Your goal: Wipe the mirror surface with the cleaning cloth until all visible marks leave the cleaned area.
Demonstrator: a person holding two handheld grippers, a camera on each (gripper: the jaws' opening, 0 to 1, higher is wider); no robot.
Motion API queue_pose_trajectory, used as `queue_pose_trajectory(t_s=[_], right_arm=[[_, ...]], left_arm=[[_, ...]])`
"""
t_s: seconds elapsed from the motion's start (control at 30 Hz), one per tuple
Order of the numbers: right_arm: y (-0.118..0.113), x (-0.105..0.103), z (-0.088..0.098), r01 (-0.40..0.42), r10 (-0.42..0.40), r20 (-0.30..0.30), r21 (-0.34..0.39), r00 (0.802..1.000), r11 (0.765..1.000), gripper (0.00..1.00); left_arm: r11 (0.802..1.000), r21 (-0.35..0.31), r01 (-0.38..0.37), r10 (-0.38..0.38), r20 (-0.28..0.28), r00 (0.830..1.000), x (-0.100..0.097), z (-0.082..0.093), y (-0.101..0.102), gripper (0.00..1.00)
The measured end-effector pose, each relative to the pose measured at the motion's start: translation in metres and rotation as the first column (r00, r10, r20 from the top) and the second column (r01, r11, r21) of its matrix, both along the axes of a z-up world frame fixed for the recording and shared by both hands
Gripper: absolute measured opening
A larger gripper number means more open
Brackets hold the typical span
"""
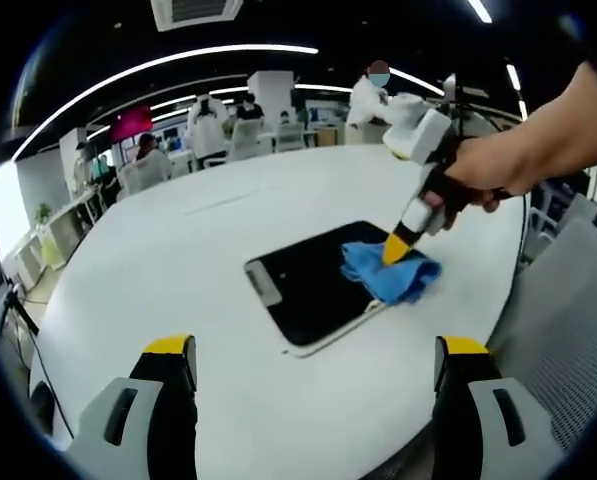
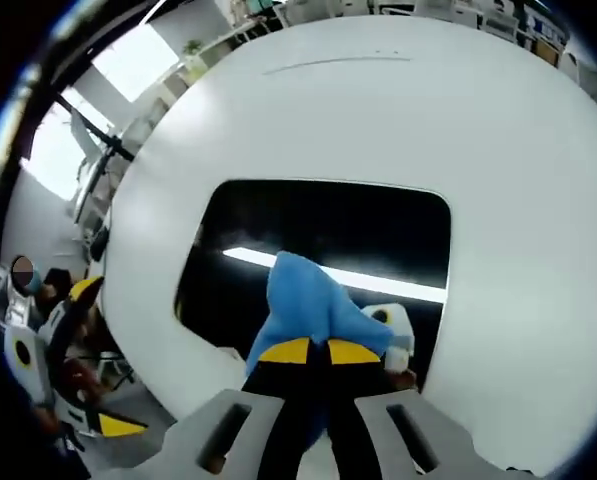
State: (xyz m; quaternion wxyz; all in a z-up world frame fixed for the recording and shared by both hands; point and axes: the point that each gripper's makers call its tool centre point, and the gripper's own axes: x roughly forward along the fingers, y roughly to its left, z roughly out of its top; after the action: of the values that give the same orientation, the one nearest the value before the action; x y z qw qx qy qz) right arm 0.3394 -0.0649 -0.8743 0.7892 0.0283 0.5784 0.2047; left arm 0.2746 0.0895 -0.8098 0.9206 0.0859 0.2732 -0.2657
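The wiping step is judged to be in hand; the blue cleaning cloth (image 1: 390, 272) is clenched in the right gripper (image 2: 308, 352) and pressed onto the mirror (image 2: 318, 240), which lies flat on the white worktop (image 1: 178, 260); the left gripper (image 1: 313, 365) is held released, nearer the worktop's edge; further strokes across the uncovered glass are called for next.

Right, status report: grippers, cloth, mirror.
Right gripper shut on cloth, pressing it on mirror. Left gripper open, held off above the table. Nothing in the way.
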Motion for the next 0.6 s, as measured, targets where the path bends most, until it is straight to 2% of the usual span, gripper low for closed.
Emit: queue_pose_trajectory(t_s=[0.07, 0.37, 0.6], right_arm=[[0.0, -0.004, 0.0, -0.003, 0.003, -0.005, -0.002, 1.0, 1.0, 0.0], [-0.002, -0.018, 0.001, -0.004, 0.004, -0.016, 0.012, 1.0, 1.0, 0.0], [-0.002, -0.017, 0.0, 0.0, 0.0, -0.026, 0.021, 1.0, 1.0, 0.0]], left_arm=[[1.0, 0.001, 0.003, -0.003, -0.015, 1.0, -0.001, -0.003, -0.001, 0.99], [1.0, 0.002, 0.024, -0.024, -0.015, 1.0, -0.003, -0.003, -0.004, 0.99], [1.0, -0.001, 0.019, -0.019, -0.014, 1.0, -0.003, -0.003, -0.003, 0.99]])
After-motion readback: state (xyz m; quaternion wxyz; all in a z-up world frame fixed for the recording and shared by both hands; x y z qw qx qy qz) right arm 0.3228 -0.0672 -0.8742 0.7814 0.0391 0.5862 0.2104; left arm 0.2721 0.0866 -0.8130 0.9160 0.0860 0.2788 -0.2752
